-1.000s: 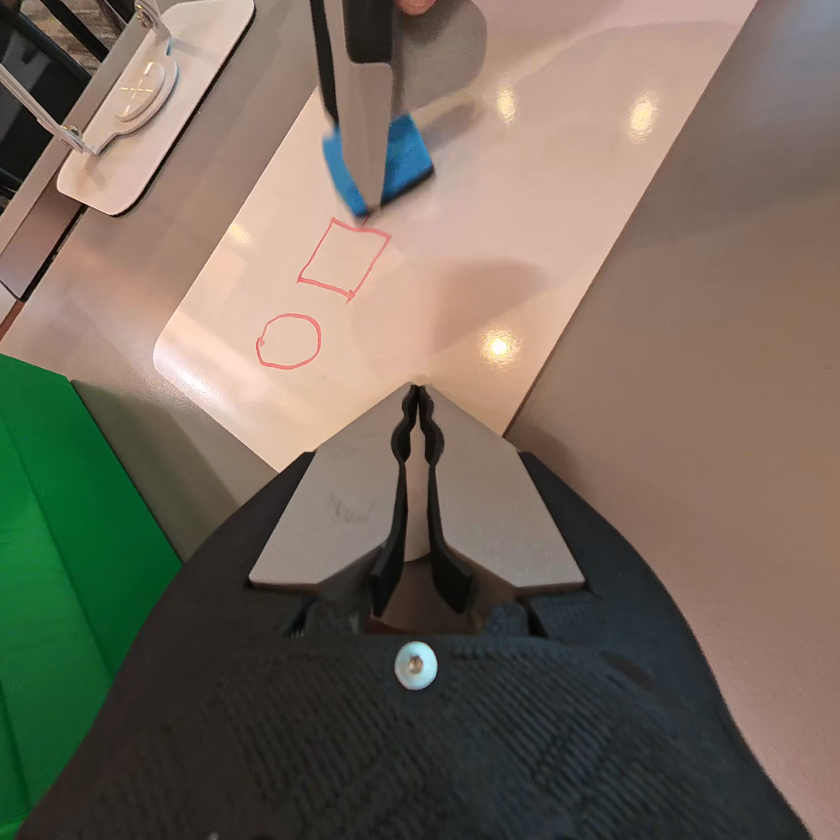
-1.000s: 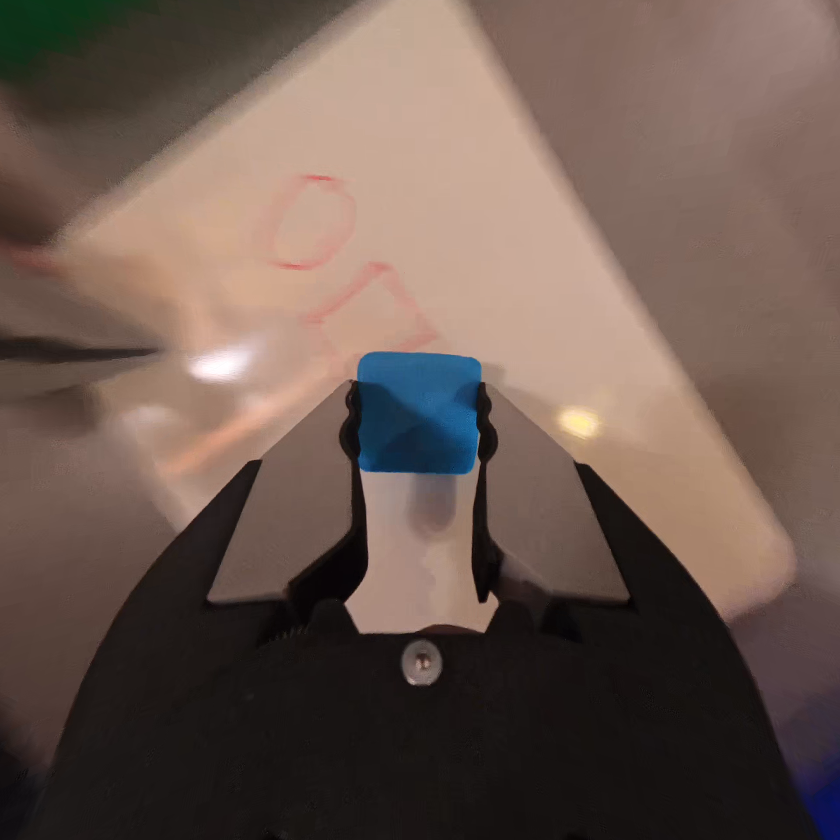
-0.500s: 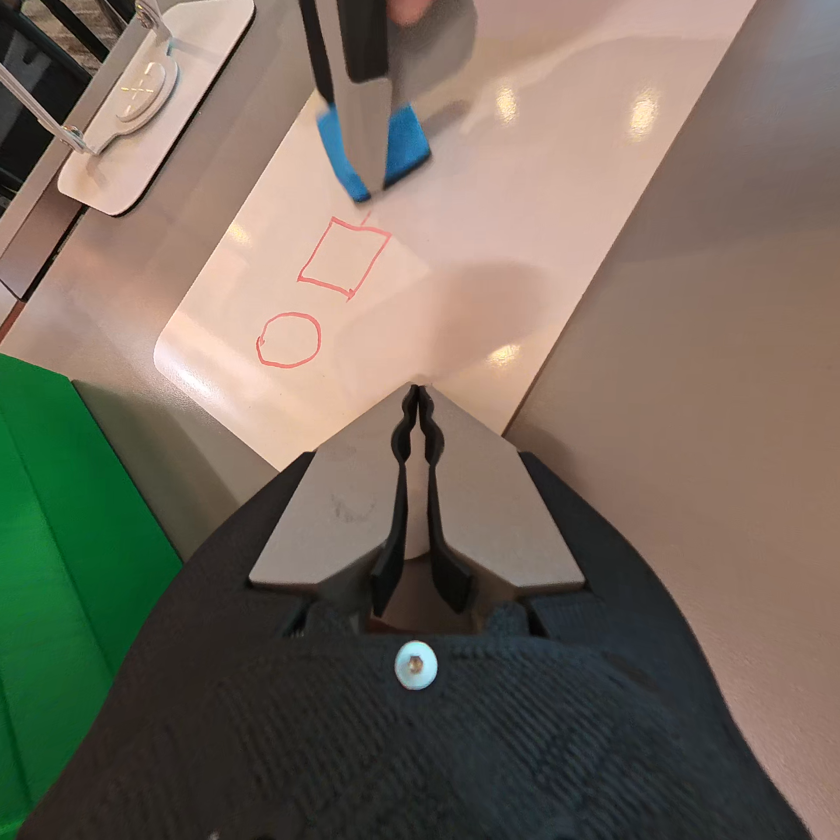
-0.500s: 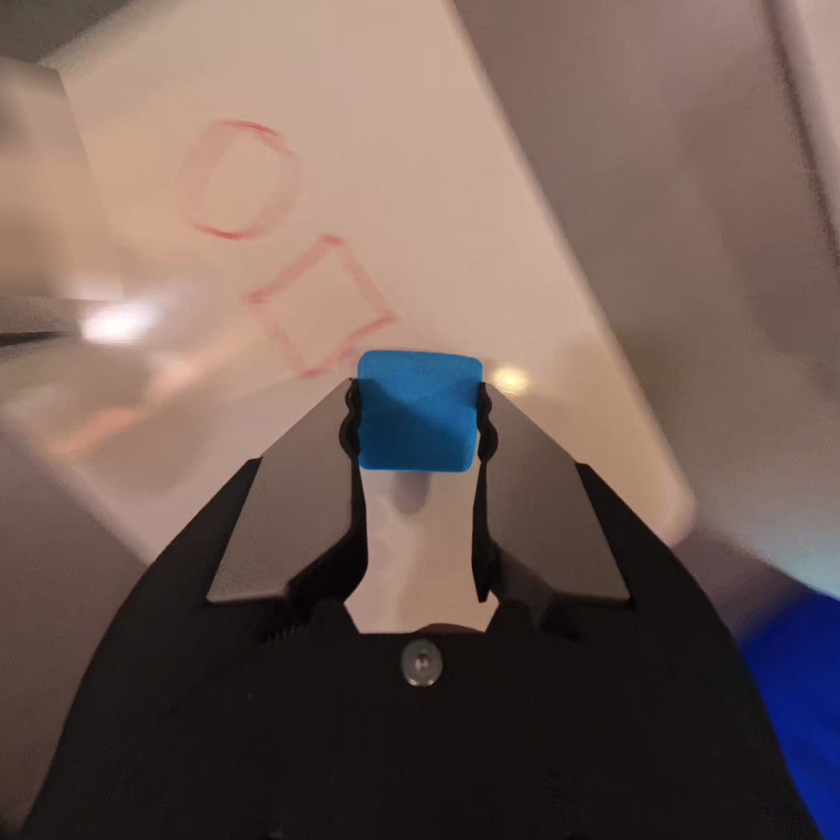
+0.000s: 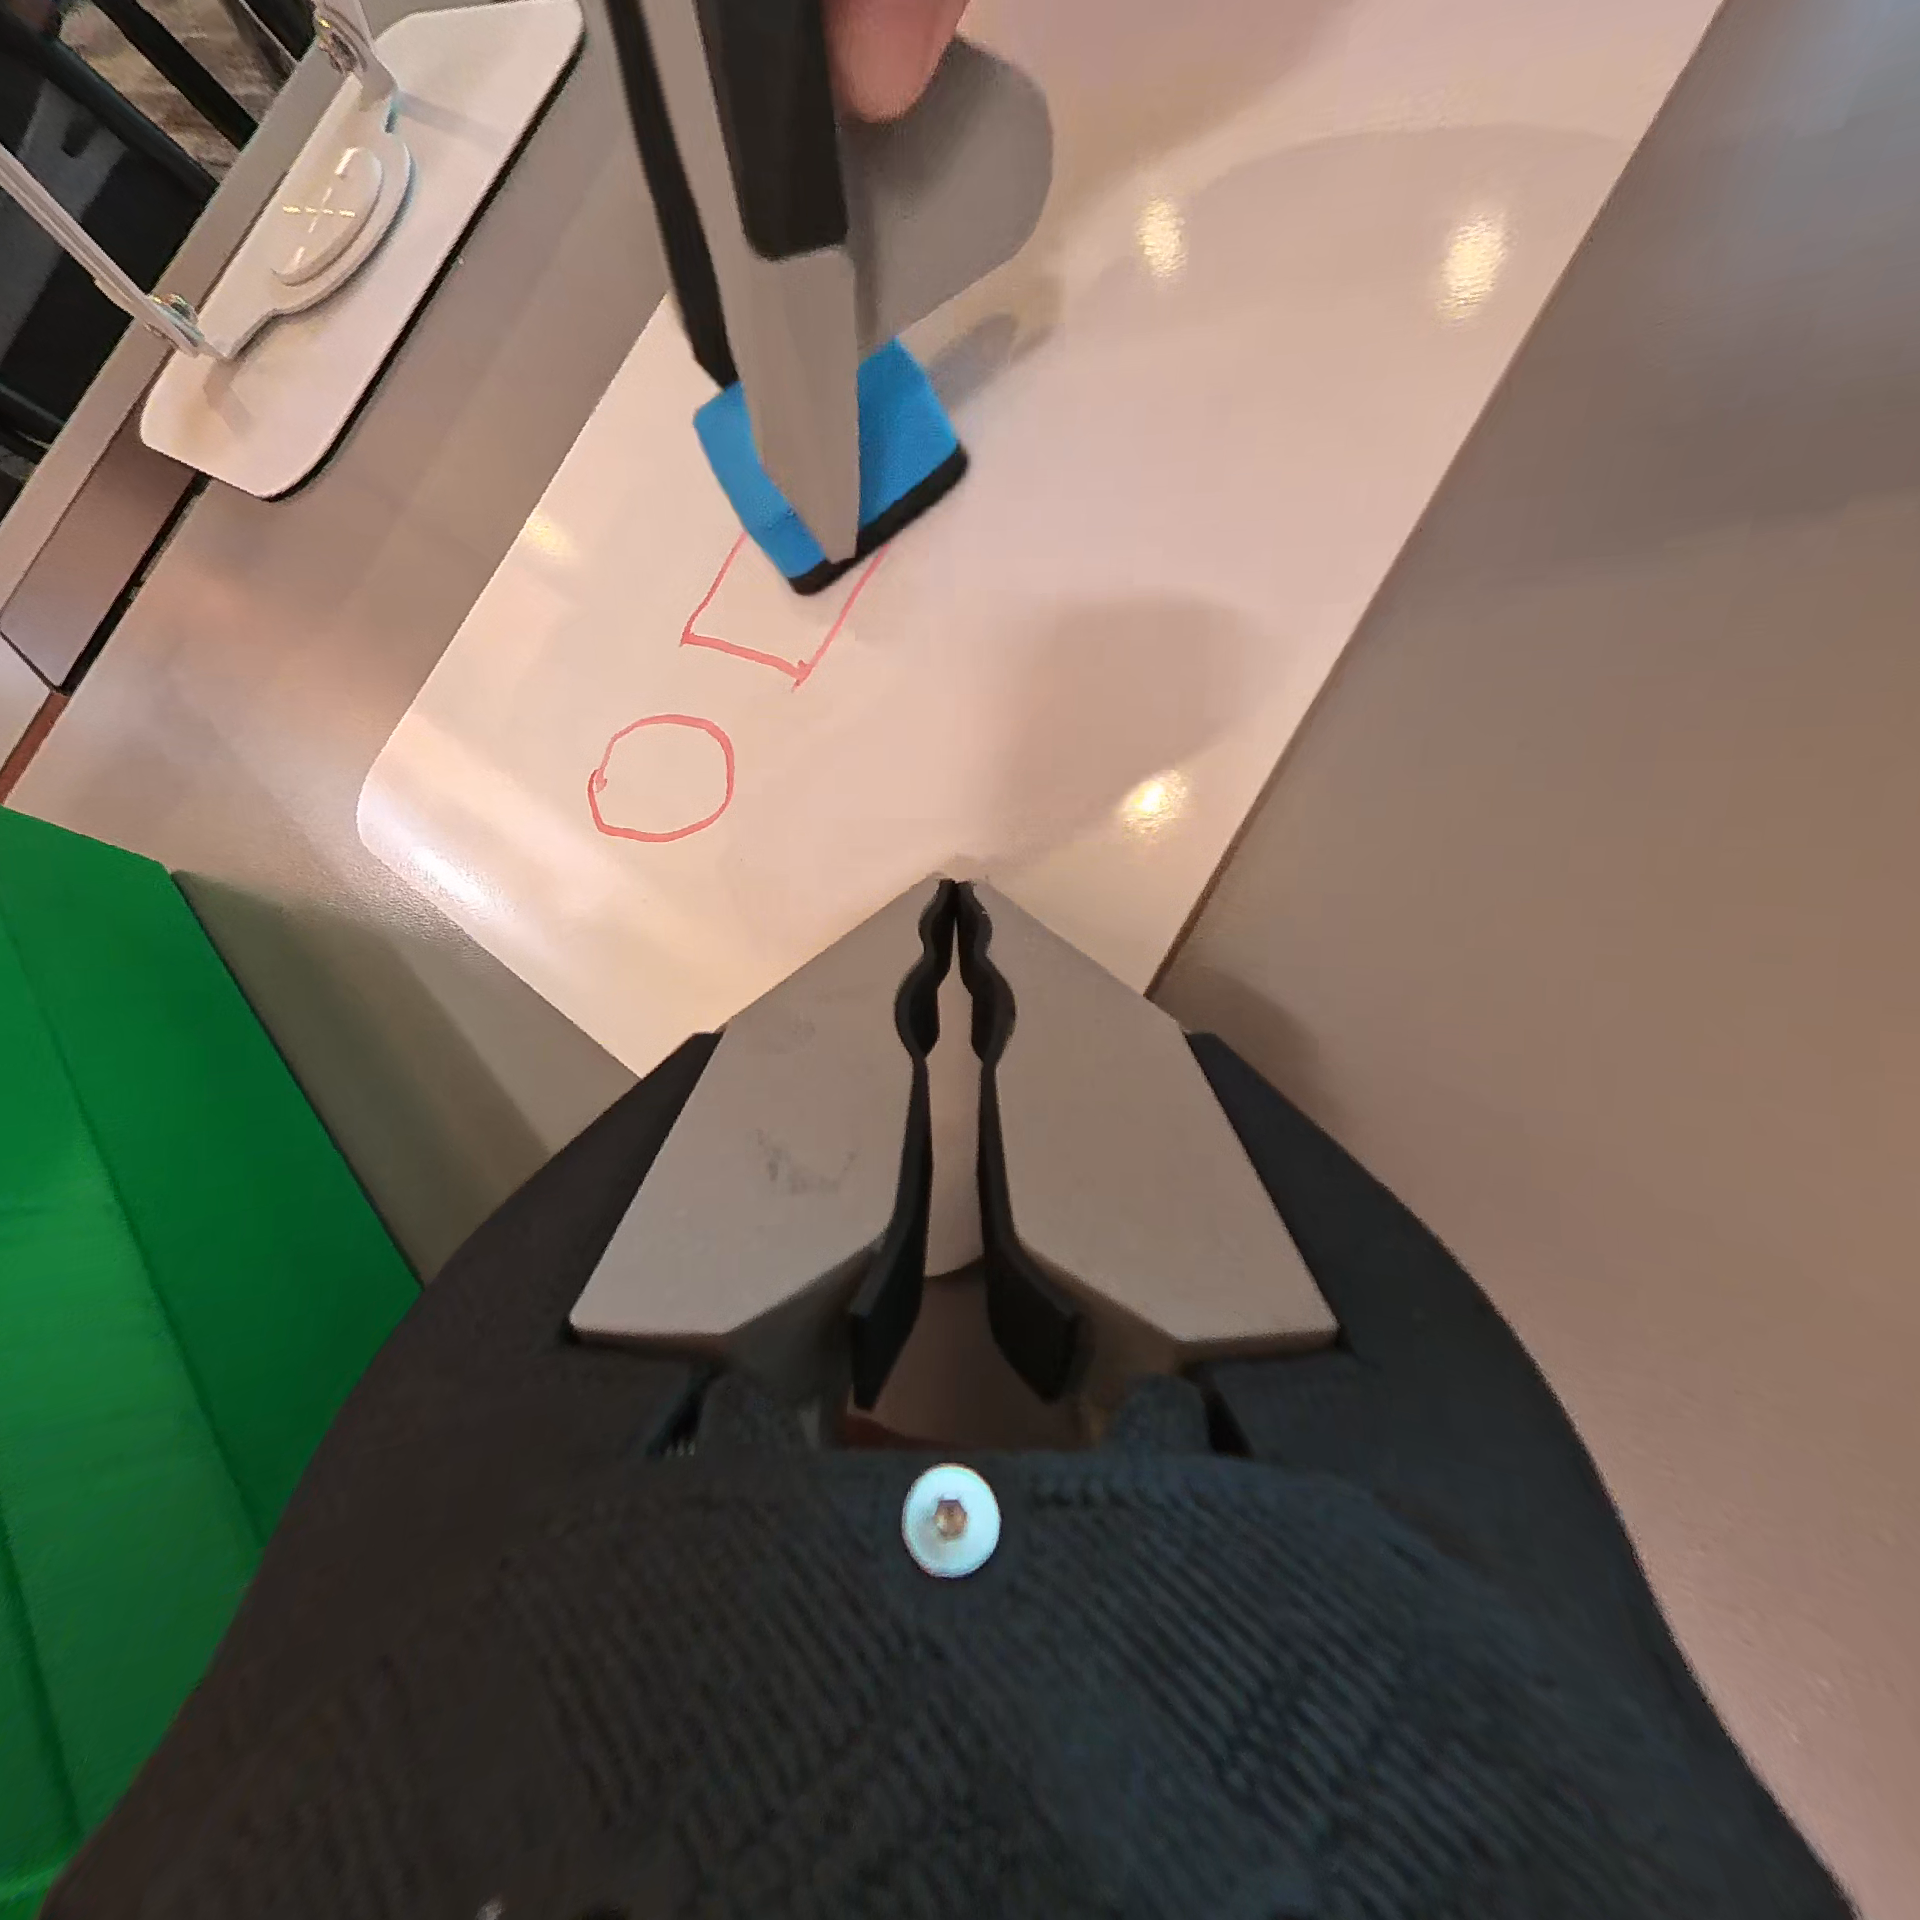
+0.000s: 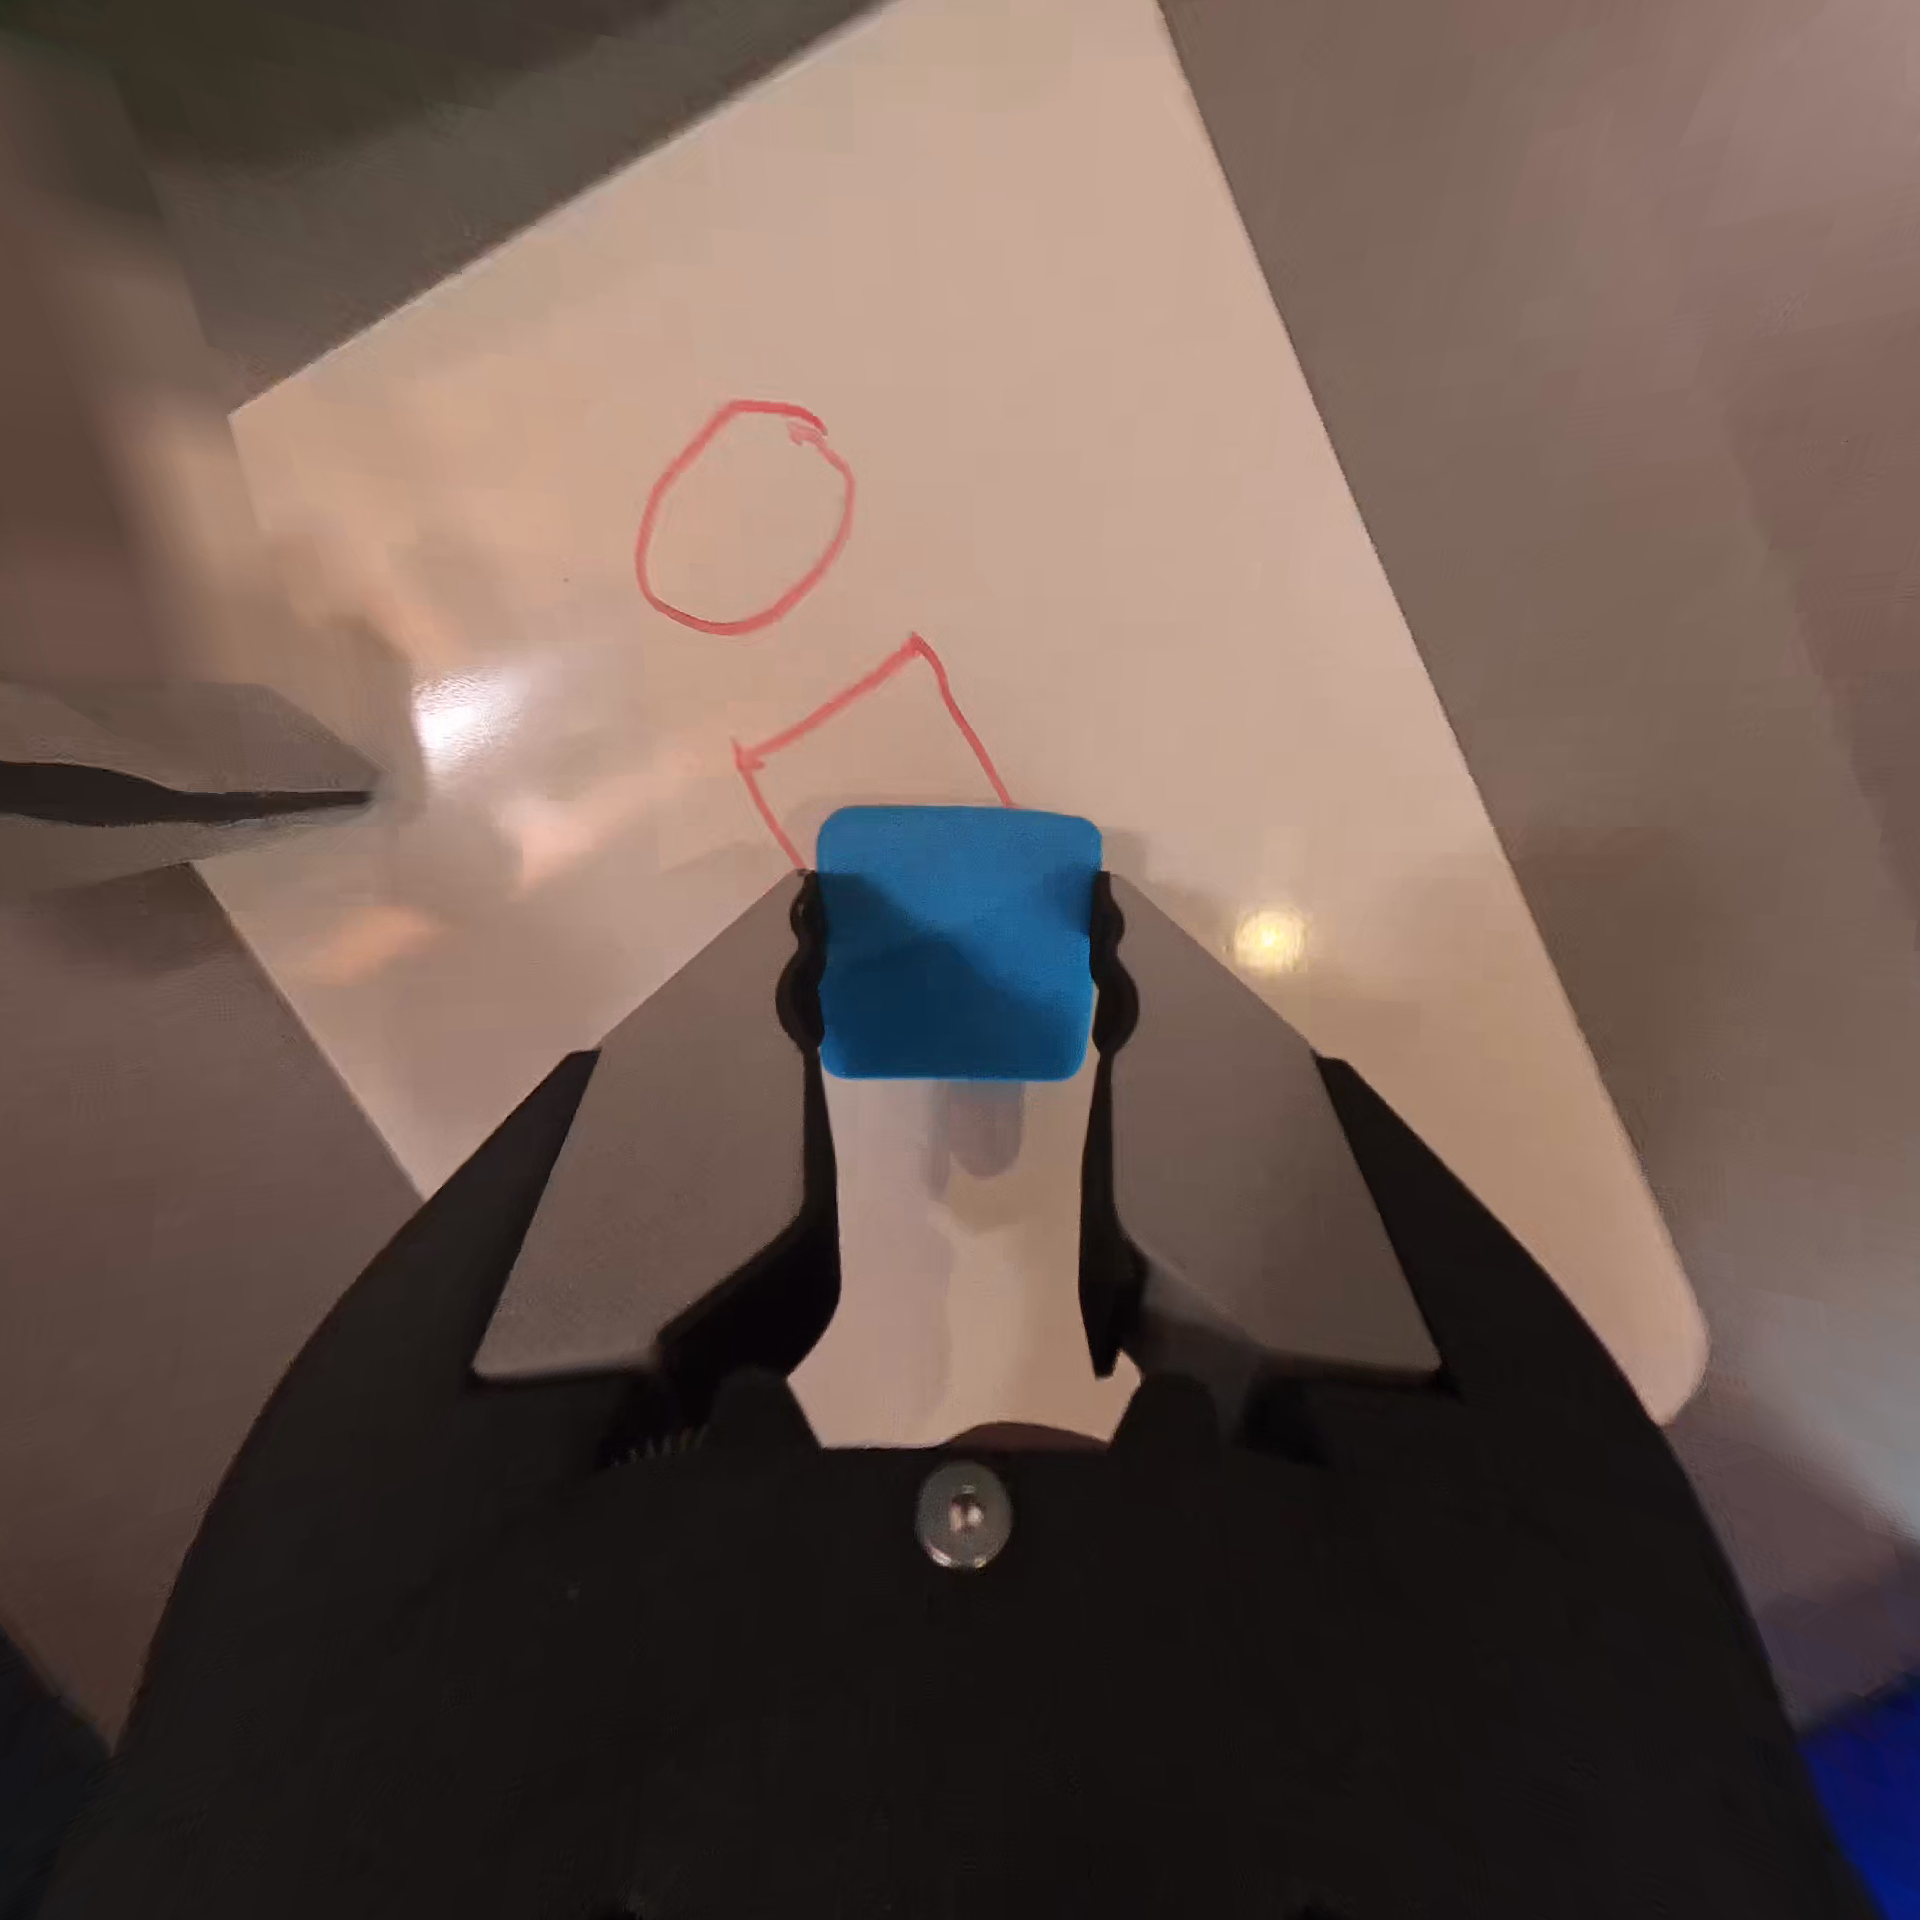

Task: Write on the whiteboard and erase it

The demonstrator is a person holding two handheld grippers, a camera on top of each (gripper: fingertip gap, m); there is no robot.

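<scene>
A white whiteboard (image 5: pixel 1195 540) lies flat on the grey table. On it are a red circle (image 5: pixel 662 775) and a red square (image 5: pixel 774 629), also in the right wrist view as circle (image 6: pixel 744 516) and square (image 6: pixel 862 727). My right gripper (image 6: pixel 956 935) is shut on a blue eraser (image 6: pixel 956 940) with a black felt base. The eraser (image 5: pixel 904 436) rests on the far side of the square and hides that side. My left gripper (image 5: pixel 956 894) is shut and empty, over the board's near edge.
A white plate with a metal fitting (image 5: pixel 332 239) lies on the table at the far left. A green surface (image 5: pixel 125 1195) borders the table at the left. The left gripper's tip (image 6: pixel 208 795) shows at the left of the right wrist view.
The right gripper has brought the eraser down and nearer, onto the far side of the red square. The left gripper has stayed still.
</scene>
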